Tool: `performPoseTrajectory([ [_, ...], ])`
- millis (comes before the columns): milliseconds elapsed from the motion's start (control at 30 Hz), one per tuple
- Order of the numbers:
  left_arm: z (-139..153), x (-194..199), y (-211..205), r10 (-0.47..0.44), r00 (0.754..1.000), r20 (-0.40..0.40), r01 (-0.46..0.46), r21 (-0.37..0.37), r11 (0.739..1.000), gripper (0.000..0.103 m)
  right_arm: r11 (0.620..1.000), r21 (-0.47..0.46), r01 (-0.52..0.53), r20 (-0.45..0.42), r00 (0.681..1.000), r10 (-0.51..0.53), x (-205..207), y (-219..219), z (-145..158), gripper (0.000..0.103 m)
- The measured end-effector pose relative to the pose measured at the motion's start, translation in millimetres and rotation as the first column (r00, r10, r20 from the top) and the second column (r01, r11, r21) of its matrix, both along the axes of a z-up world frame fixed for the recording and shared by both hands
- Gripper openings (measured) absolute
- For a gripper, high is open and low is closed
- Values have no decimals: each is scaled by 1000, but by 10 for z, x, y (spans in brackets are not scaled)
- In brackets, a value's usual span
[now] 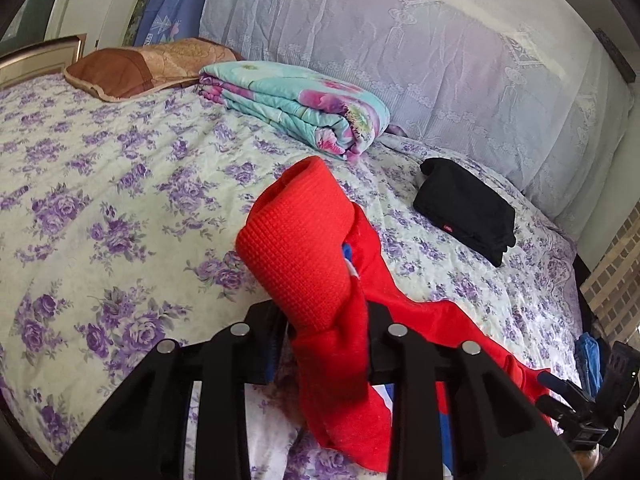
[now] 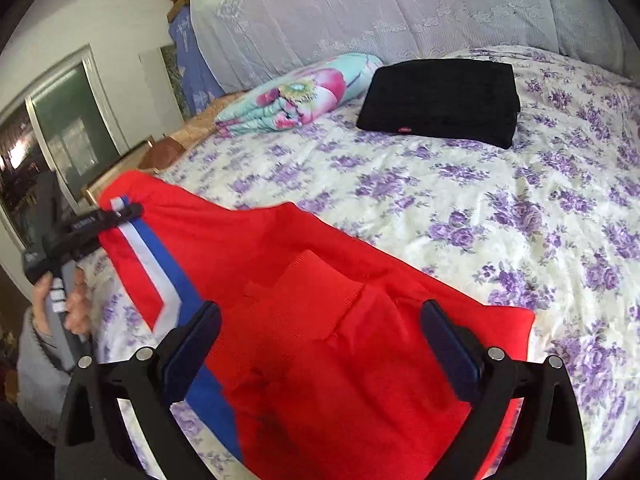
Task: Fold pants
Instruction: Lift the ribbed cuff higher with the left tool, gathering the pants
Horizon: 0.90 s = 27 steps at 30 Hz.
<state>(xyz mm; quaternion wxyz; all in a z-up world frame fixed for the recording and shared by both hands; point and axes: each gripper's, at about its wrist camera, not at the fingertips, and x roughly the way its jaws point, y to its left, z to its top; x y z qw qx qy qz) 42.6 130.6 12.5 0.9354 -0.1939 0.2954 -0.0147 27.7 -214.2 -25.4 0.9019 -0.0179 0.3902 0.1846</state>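
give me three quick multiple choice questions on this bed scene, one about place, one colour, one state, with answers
1. Where does the black folded garment lie?
A. on the bed
B. on the floor
C. on the brown pillow

2. What colours is the stripe on the red pants?
A. green and yellow
B. white and blue
C. black and grey

3. How are the jaws of the right gripper?
A. shut on the folded quilt
B. shut on the pants
C. open above the pants

Answers: 1 A, it rests on the flowered bedspread, clear of the pillow. 2 B, a white band beside a blue one runs down the leg. 3 C, the two pads stand wide apart with red cloth showing between them.
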Motion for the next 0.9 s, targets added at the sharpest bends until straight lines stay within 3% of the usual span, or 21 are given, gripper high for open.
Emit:
performPoseTrajectory([
  [33, 34, -17, -35, -2, 1000, 7, 2, 17, 1000, 28, 999, -43, -20, -45, 999, 18, 42, 49, -127, 100],
  [133, 141, -60, -147, -8, 1000, 30, 6, 68, 998, 28, 999, -40, -34, -37, 999, 33, 36, 57, -156, 100],
  [367, 411, -159, -473, -44, 995, 87, 28, 174, 984, 28, 986, 168, -2, 39, 999, -5, -184, -315, 88, 100],
  [433, 479, -188, -582, -62, 993, 105, 40, 201, 979, 28, 985, 170, 28, 30, 999, -33, -239, -435, 95, 100],
  [533, 569, -225, -765, -90, 988, 127, 58, 236, 970, 28, 992, 127, 12, -69, 998, -3, -244, -488, -92, 100],
  [633, 644, -253, -970, -122, 982, 145, 79, 272, 959, 28, 993, 114, -13, -31, 999, 16, -334, -502, -117, 99],
  [700, 685, -274, -1114, -144, 978, 153, 93, 304, 948, 28, 979, 205, -10, 12, 1000, 8, -396, -652, -21, 99],
  [767, 720, -297, -1259, -166, 973, 160, 104, 336, 936, 28, 957, 286, 51, 42, 997, -66, -445, -889, 48, 99],
  [900, 746, -327, -1583, -207, 964, 165, 124, 407, 905, 28, 863, 461, 209, -24, 975, -223, -472, -1439, -56, 99],
])
